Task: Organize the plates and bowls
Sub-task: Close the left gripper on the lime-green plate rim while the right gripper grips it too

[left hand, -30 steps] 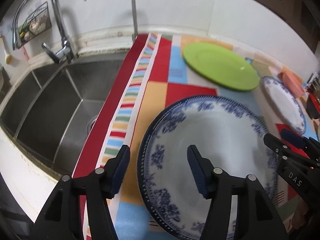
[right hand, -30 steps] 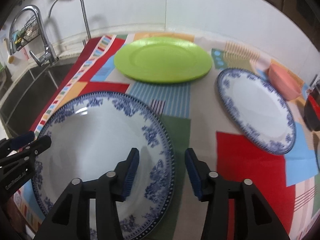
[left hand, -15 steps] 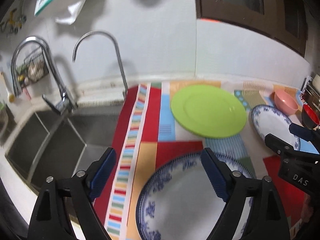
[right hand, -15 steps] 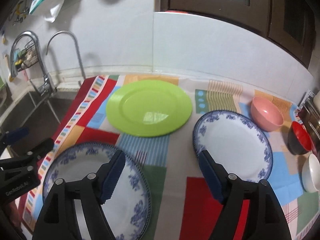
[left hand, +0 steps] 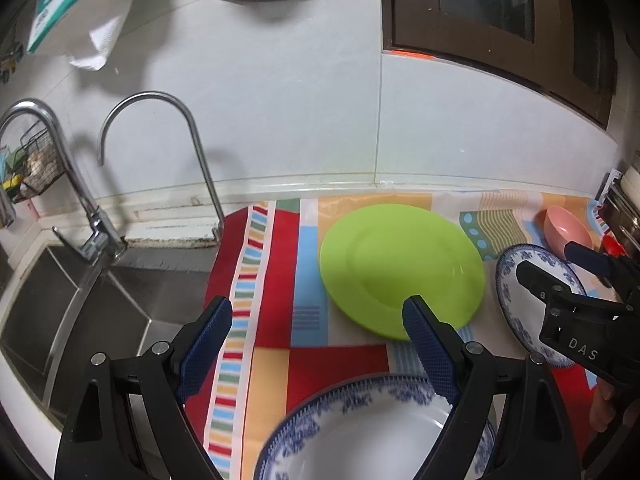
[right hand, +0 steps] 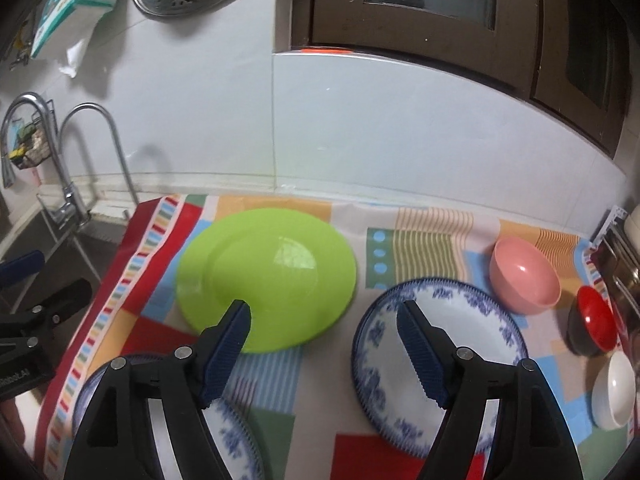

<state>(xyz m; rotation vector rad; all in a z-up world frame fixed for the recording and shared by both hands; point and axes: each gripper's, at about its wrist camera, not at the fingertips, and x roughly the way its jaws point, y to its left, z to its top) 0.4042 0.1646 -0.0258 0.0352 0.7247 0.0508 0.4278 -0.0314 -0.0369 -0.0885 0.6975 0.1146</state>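
A green plate point(left hand: 400, 268) point(right hand: 266, 276) lies at the back of the patterned cloth. A large blue-patterned plate point(left hand: 360, 432) point(right hand: 224, 432) lies near the front, under my left gripper point(left hand: 316, 320), which is open, empty and raised above it. A second blue-patterned plate point(right hand: 436, 360) point(left hand: 524, 304) lies to the right. My right gripper point(right hand: 324, 320) is open, empty and raised above the cloth between the green plate and that plate. A pink bowl point(right hand: 524, 276), a red bowl point(right hand: 594, 320) and a white bowl point(right hand: 614, 392) stand at the right.
A steel sink point(left hand: 80, 312) with two taps point(left hand: 192, 148) lies left of the cloth. A white tiled wall point(right hand: 360, 128) runs behind the counter. A dark cabinet point(right hand: 440, 12) hangs above. A metal rack point(right hand: 624, 240) stands at the far right.
Both grippers have risen and pulled back from the large blue-patterned plate and their jaws have opened wider. More of the counter and the bowls now show.
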